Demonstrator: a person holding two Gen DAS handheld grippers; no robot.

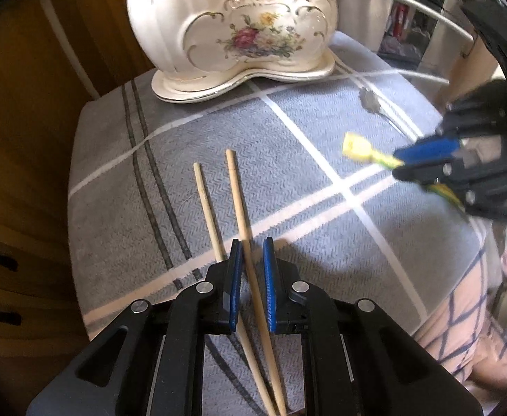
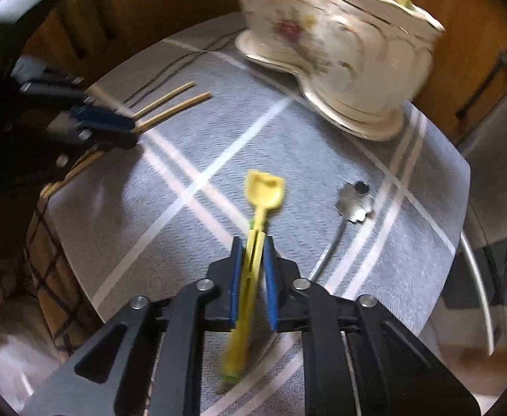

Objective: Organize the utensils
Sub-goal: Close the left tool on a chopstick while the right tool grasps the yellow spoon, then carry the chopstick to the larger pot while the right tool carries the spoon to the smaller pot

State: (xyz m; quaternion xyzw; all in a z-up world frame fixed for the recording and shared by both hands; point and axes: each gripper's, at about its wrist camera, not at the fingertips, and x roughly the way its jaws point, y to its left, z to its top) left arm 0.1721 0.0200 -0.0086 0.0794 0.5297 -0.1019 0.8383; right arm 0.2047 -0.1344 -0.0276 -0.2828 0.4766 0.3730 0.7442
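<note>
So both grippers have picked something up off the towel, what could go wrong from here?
1. The left gripper seems to pinch only one pale wooden chopstick; its twin could stay behind.
2. The yellow plastic spoon sits tilted in the right gripper and might pivot or slip before reaching the floral ceramic holder.

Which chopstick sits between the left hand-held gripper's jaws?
The longer-looking right one, running between the blue pads of the left hand-held gripper. The other chopstick lies outside the jaws, on the left, on the cloth.
</note>
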